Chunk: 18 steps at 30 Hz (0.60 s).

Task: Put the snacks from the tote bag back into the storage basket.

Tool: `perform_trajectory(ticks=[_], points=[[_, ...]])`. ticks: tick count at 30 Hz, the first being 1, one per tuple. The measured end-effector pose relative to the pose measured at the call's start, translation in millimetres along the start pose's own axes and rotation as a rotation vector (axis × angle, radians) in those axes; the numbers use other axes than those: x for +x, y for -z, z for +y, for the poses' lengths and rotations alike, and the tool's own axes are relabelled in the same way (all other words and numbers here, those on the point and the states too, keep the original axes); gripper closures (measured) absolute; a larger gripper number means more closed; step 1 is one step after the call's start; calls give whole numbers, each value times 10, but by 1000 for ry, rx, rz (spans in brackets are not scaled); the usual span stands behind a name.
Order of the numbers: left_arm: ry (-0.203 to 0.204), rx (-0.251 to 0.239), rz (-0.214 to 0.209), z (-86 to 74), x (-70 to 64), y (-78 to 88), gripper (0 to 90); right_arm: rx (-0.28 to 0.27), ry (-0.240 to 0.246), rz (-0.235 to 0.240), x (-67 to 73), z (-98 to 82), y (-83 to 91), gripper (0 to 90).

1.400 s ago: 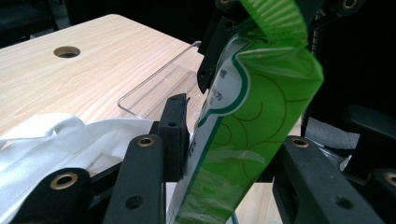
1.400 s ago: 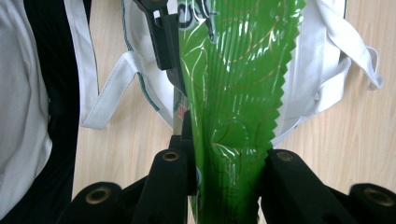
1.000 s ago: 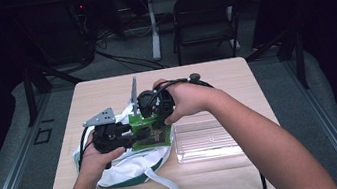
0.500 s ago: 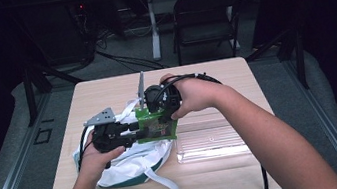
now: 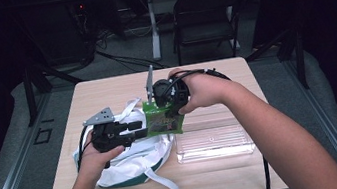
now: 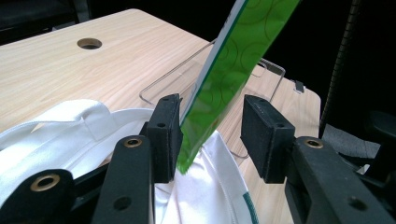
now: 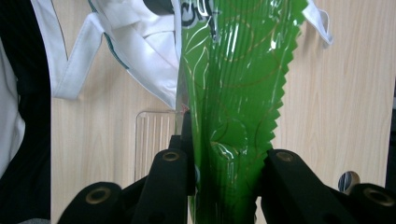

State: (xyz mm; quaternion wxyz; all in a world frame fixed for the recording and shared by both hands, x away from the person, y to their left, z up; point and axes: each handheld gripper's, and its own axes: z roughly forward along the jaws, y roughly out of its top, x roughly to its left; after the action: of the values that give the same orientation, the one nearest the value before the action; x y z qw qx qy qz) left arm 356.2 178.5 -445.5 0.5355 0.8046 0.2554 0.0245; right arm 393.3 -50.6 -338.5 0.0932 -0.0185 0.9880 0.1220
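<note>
My right claw (image 7: 224, 172) is clamped on the crimped end of the glossy green foil snack packet (image 5: 163, 120), holding it above the white cloth tote bag (image 5: 134, 163) on the pale wooden table (image 5: 105, 91). My left claw (image 6: 210, 135) has just been opening; its pads stand off the packet's lower edge between them. I judge it a hand-off. Next: carry it right to the clear plastic tray (image 5: 214, 143).

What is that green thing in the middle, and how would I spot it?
Start at the wooden table. Near its middle, between a white cloth bag and a clear plastic tray, the right gripper pinches a green foil packet off the surface. It is the one bright green, zigzag-edged item there.
</note>
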Motion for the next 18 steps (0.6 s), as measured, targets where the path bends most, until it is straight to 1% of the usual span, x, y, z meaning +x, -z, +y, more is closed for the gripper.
perform_trajectory(ticks=[6,8,14,16,18], points=[[1,0,3,-2,11,7,576,-3,-19,-9,-16,-78,36,761],[7,3,4,-4,13,9,576,-4,-22,-12,-20,-104,49,761],[8,2,4,-6,22,12,576,10,-29,-23,-35,-181,86,761],[7,2,4,-6,26,13,577,3,-39,-25,-37,-206,88,761],[10,0,7,-9,28,12,576,8,-42,-27,-43,-224,95,761]])
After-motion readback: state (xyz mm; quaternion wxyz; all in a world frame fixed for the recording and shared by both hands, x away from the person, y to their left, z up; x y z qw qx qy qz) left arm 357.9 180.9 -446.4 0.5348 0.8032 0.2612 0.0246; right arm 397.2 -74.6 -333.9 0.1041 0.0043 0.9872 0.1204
